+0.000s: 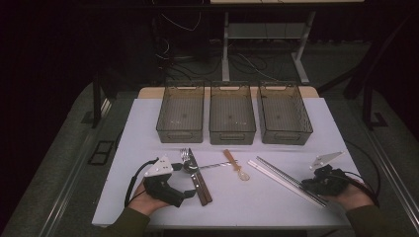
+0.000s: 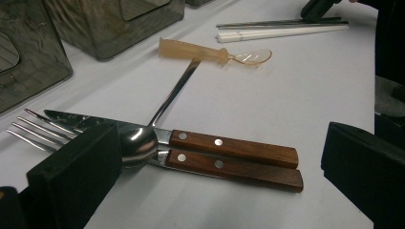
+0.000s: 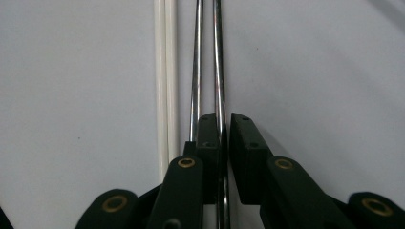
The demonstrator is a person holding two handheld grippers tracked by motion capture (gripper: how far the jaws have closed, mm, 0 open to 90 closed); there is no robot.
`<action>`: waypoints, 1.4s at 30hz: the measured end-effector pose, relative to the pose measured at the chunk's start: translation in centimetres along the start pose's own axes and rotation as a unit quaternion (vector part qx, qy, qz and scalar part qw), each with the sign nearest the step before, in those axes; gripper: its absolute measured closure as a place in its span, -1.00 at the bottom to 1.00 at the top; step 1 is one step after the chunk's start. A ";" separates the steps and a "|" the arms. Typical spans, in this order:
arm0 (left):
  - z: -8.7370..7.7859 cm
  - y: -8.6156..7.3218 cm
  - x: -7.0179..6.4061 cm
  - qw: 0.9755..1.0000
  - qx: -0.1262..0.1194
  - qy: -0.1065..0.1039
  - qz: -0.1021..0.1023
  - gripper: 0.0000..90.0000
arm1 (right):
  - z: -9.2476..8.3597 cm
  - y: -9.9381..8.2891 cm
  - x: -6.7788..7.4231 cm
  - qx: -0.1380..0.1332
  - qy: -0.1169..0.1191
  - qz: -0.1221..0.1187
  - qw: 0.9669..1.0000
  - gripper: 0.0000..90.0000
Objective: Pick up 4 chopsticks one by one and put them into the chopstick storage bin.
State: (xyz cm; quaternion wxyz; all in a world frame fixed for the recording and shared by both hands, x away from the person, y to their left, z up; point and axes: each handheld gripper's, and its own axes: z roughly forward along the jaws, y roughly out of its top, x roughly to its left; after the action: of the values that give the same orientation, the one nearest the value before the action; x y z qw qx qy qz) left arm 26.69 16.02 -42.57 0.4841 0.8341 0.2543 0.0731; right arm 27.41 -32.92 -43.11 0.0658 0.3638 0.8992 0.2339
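Down at the near right of the surface (image 1: 123,148), the right tongs (image 3: 225,119) are pinched nearly together on one metal chopstick (image 3: 219,57), which runs straight between the two pads; its partner (image 3: 196,62) lies just outside the left pad, touching or nearly touching it. Both metal sticks point straight away along the line of the tongs, parallel and close together, and in the high view their long axis slants from the right tongs (image 1: 316,186) up and left toward the middle of the surface. Just beyond them lies a pair of white chopsticks (image 3: 165,71), parallel and close beside. The left tongs (image 2: 215,157) stand spread wide and hold nothing; between the pads, on the surface, lie a knife (image 2: 229,148) and a fork (image 2: 33,129) with wooden handles side by side, a metal spoon (image 2: 138,143) resting its bowl across them. Farther from the left tongs sits a translucent amber spoon (image 2: 210,51), and beyond that three grey bins (image 1: 232,113) in a row at the far edge.
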 end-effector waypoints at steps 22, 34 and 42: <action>0.2 0.1 -0.2 1.000 0.006 -0.003 0.006 -1.00 | 1.4 4.9 0.0 0.179 -0.001 -0.043 0.983 0.84; 0.4 0.1 -0.3 1.000 0.006 -0.006 0.007 -1.00 | 1.8 5.9 0.0 0.216 -0.002 -0.038 0.976 0.89; 0.4 0.1 -0.4 1.000 0.006 -0.005 0.007 -1.00 | 1.3 5.1 -0.5 0.174 0.007 -0.010 0.985 0.89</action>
State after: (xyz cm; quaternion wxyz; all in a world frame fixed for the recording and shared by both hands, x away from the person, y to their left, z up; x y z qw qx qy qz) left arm 26.53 15.53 -42.65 0.4801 0.8388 0.2467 0.0706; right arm 31.38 -29.57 -41.91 -0.0027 0.3591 0.9302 0.0760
